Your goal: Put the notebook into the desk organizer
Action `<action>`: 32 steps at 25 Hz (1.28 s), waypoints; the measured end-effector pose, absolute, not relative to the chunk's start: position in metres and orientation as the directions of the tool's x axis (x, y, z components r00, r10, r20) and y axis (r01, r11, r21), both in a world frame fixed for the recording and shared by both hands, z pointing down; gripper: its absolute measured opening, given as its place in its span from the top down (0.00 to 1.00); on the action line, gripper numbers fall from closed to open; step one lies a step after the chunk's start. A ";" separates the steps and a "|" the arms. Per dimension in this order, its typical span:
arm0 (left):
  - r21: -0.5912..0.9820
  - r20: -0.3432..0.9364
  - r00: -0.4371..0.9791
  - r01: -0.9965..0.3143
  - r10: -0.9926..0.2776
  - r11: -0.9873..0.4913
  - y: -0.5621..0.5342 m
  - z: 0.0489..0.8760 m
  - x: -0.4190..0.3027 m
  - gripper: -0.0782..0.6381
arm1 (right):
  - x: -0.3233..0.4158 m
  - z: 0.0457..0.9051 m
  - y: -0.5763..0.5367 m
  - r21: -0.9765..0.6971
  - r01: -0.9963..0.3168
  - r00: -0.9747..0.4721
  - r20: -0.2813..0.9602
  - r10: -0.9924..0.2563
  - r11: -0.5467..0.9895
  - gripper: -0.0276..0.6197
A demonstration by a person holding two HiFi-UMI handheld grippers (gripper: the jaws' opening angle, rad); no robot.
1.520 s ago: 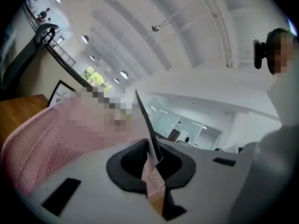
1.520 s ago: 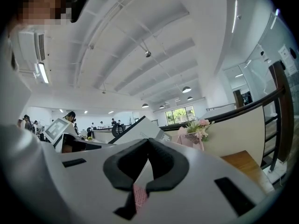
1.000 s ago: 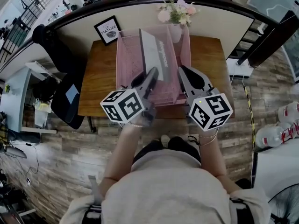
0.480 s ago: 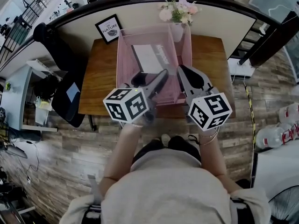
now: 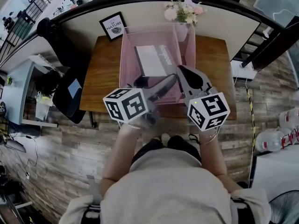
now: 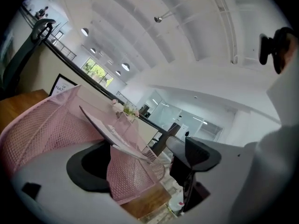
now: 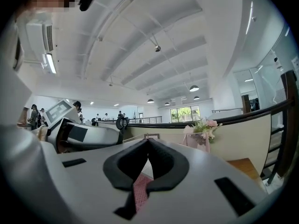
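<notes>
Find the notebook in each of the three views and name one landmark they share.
Head view: the notebook is upper centre, inside the pink desk organizer.
Left gripper view: the notebook is the pale tilted slab left of centre, within the organizer's mesh.
Right gripper view: it cannot be made out; only a strip of pink mesh shows.
Shared landmark: the flowers behind the organizer.

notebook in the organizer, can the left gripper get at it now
Probably yes: the left gripper, jaws just opening and gripping nothing, sits right before the notebook leaning in the open-topped desk organizer; nothing blocks it.
</notes>
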State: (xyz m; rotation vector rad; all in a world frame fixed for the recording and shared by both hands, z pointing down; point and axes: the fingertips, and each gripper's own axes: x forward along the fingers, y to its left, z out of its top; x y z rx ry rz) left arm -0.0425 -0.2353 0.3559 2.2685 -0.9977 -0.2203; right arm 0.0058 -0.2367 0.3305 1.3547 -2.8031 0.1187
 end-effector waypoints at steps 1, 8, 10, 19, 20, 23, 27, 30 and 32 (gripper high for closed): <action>0.636 0.089 0.696 -0.590 -0.712 -0.497 -0.234 0.355 -0.044 0.20 | 0.006 0.329 -0.237 -0.056 -0.783 -0.622 0.054 -0.781 0.620 0.95; 0.719 0.065 0.718 -0.515 -0.693 -0.467 -0.219 0.363 -0.043 0.18 | 0.005 0.330 -0.236 -0.065 -0.785 -0.620 0.050 -0.783 0.617 0.95; 0.735 0.065 0.724 -0.500 -0.687 -0.458 -0.214 0.368 -0.043 0.18 | 0.003 0.330 -0.236 -0.067 -0.781 -0.624 0.048 -0.780 0.621 0.95; 0.800 0.045 0.752 -0.421 -0.658 -0.427 -0.192 0.377 -0.044 0.20 | 0.000 0.333 -0.234 -0.080 -0.772 -0.634 0.054 -0.771 0.630 0.95; 0.804 0.046 0.756 -0.416 -0.653 -0.425 -0.191 0.378 -0.044 0.20 | 0.000 0.333 -0.234 -0.080 -0.773 -0.634 0.053 -0.771 0.630 0.95; 0.814 0.047 0.769 -0.399 -0.637 -0.422 -0.185 0.384 -0.045 0.23 | -0.002 0.333 -0.233 -0.082 -0.770 -0.637 0.052 -0.769 0.633 0.95; 0.820 0.057 0.779 -0.393 -0.625 -0.415 -0.175 0.392 -0.048 0.23 | -0.002 0.335 -0.232 -0.086 -0.768 -0.640 0.053 -0.767 0.635 0.95; 0.825 0.062 0.776 -0.394 -0.627 -0.406 -0.173 0.398 -0.052 0.26 | -0.004 0.337 -0.231 -0.088 -0.765 -0.643 0.057 -0.763 0.638 0.95; 0.823 0.076 0.775 -0.404 -0.628 -0.399 -0.172 0.403 -0.054 0.26 | -0.007 0.339 -0.230 -0.088 -0.760 -0.649 0.063 -0.758 0.644 0.95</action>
